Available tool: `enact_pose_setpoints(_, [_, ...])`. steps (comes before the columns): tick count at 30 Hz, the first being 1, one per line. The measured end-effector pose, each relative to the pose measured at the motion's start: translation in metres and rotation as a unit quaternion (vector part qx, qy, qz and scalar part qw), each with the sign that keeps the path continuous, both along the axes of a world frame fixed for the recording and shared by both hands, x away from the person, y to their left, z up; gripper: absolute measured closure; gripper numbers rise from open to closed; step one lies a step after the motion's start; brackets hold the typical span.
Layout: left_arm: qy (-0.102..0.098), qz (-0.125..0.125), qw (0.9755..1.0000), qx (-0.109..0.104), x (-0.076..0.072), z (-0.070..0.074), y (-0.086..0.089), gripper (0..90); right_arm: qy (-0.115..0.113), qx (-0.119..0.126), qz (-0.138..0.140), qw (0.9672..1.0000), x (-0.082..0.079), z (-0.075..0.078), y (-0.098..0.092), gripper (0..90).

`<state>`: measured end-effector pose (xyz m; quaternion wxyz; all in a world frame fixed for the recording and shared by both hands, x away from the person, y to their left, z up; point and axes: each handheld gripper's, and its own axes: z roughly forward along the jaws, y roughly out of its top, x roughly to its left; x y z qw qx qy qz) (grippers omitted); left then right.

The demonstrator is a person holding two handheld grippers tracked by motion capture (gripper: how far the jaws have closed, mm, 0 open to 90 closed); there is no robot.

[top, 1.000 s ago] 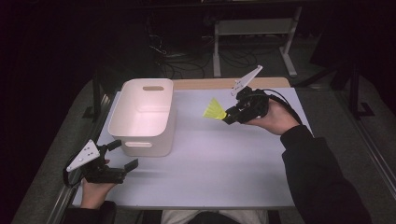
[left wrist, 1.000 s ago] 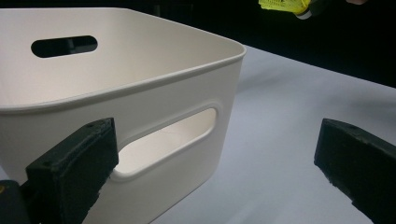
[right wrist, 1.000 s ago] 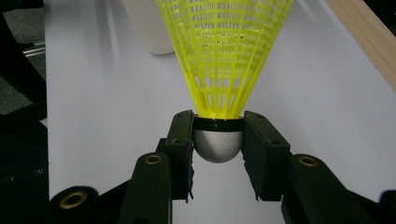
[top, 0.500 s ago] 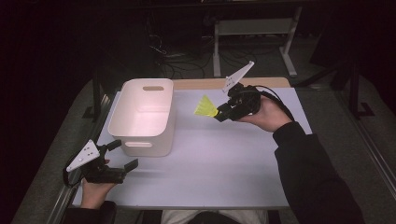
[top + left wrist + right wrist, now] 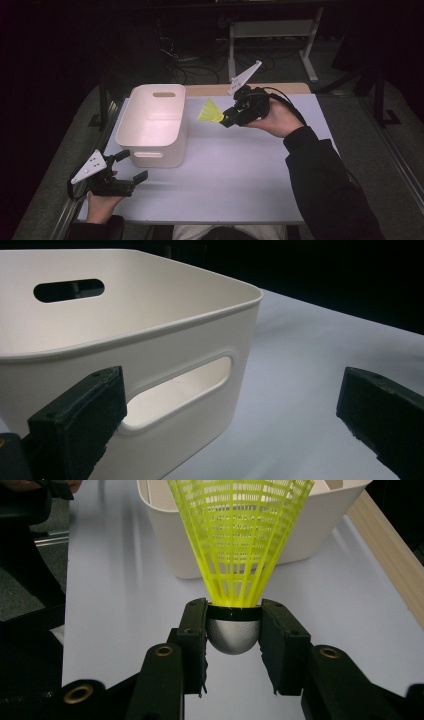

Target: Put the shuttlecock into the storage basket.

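Observation:
A yellow shuttlecock (image 5: 210, 112) (image 5: 239, 540) with a silver cork hangs above the table, just right of the white bin (image 5: 152, 125). My right gripper (image 5: 229, 119) (image 5: 233, 630) is shut on its cork, with the skirt pointing toward the bin (image 5: 320, 520). My left gripper (image 5: 131, 167) (image 5: 232, 410) rests open at the table's front left, close to the bin's near wall (image 5: 150, 355) with its handle slot. Nothing sits between its jaws.
The white tabletop (image 5: 240, 170) has free room in front of and to the right of the bin. A wooden strip (image 5: 240, 89) runs along the far edge. Dark floor with a metal frame (image 5: 270, 30) and cables lies beyond.
My right gripper has carried the shuttlecock leftward, closer to the bin. The left gripper has stayed put.

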<state>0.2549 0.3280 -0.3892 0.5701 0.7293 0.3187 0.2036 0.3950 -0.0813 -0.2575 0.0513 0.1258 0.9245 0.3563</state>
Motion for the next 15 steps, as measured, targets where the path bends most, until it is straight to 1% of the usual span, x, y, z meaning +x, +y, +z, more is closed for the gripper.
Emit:
enact_pose_setpoints(10, [0.001,-0.001,1.0000,0.001,0.000,0.000,0.000,0.0,-0.003,0.001,0.007,1.0000,0.003,0.007,0.010,63.1])
enact_pose_setpoints(15, [0.001,-0.001,1.0000,0.001,0.000,0.000,0.000,0.0,-0.005,0.003,0.010,0.9999,0.006,0.013,0.015,63.1])
